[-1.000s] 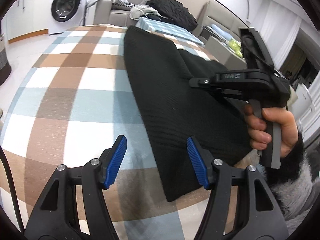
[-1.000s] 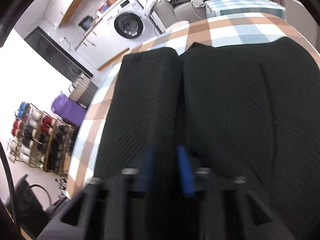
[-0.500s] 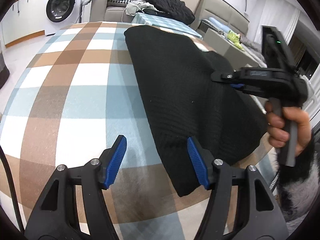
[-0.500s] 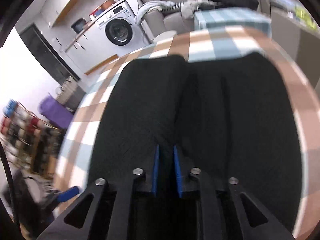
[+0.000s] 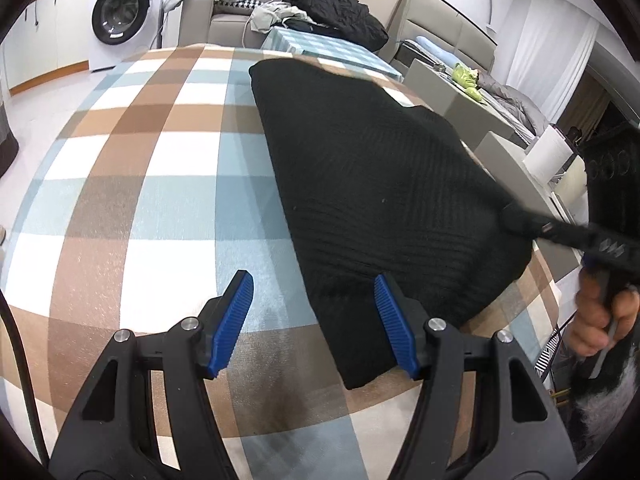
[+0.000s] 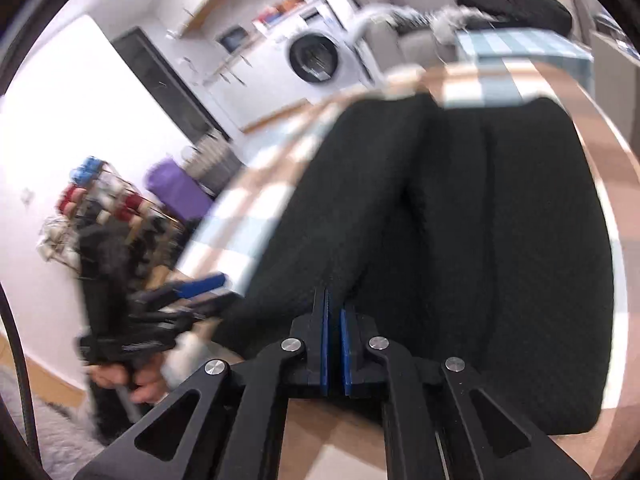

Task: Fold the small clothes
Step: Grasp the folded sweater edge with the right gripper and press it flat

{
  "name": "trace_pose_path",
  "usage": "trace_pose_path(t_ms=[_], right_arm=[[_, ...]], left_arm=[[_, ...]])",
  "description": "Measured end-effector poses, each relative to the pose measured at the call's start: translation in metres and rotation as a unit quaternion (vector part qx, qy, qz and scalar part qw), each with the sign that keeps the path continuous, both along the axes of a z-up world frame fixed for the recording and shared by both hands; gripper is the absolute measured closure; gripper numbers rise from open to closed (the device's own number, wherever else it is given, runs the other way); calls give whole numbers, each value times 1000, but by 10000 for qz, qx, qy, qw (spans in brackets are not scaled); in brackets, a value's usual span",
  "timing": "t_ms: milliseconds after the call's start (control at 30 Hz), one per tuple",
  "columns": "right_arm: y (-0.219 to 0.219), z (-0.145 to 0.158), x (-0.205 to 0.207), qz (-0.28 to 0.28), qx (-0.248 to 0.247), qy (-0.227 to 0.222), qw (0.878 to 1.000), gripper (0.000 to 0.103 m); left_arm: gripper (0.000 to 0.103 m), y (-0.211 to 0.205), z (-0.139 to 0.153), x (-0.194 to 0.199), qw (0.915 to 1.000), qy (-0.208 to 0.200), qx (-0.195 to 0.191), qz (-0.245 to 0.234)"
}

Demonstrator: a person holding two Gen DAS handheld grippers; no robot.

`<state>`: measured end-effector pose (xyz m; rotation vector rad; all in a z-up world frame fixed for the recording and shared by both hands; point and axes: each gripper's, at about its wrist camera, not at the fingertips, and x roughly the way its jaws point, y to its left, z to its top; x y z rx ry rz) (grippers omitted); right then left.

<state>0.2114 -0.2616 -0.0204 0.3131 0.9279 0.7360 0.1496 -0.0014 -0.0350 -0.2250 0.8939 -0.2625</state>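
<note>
A black knit garment [image 5: 372, 184] lies folded lengthwise on the checked tablecloth [image 5: 152, 184]. My left gripper [image 5: 314, 320] is open just above the cloth, its right finger over the garment's near left corner. My right gripper [image 6: 333, 344] is shut, its jaws nearly touching, at the garment's [image 6: 480, 240] near edge; whether fabric is pinched between them I cannot tell. It also shows blurred in the left wrist view [image 5: 520, 220], at the garment's right edge. The left gripper shows blurred in the right wrist view [image 6: 188, 292], at the left.
A washing machine [image 5: 120, 16] stands at the back left. A sofa with a dark jacket [image 5: 340, 12] and a small checked table [image 5: 332, 48] lie beyond the table. A paper roll [image 5: 548, 156] stands right. A shoe rack [image 6: 100, 208] is on the floor.
My right gripper has pulled back from over the garment to its near right edge and closed further. My left gripper stayed open and shifted slightly.
</note>
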Motion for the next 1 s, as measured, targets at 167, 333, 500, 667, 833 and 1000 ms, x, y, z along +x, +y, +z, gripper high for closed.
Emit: trace_pose_path(t_ms=[167, 333, 500, 667, 833, 1000], right_arm=[[-8, -19, 4, -143, -318, 504, 9981, 98], [-7, -39, 14, -275, -541, 838, 9946, 80], [-13, -26, 30, -598, -277, 695, 9954, 58], [-7, -25, 74, -1040, 105, 772, 9915, 58], [7, -36, 130, -1280, 282, 991, 9864, 58], [22, -38, 167, -1311, 147, 917, 9870, 92]], left_arm=[[42, -14, -4, -3, 9997, 68, 128, -199], [42, -30, -10, -12, 9975, 158, 434, -536], [42, -33, -13, -16, 9962, 194, 511, -675], [42, -17, -7, -12, 9985, 153, 140, -501], [42, 0, -3, -7, 9998, 94, 12, -181], [42, 8, 2, 0, 10000, 22, -90, -32]])
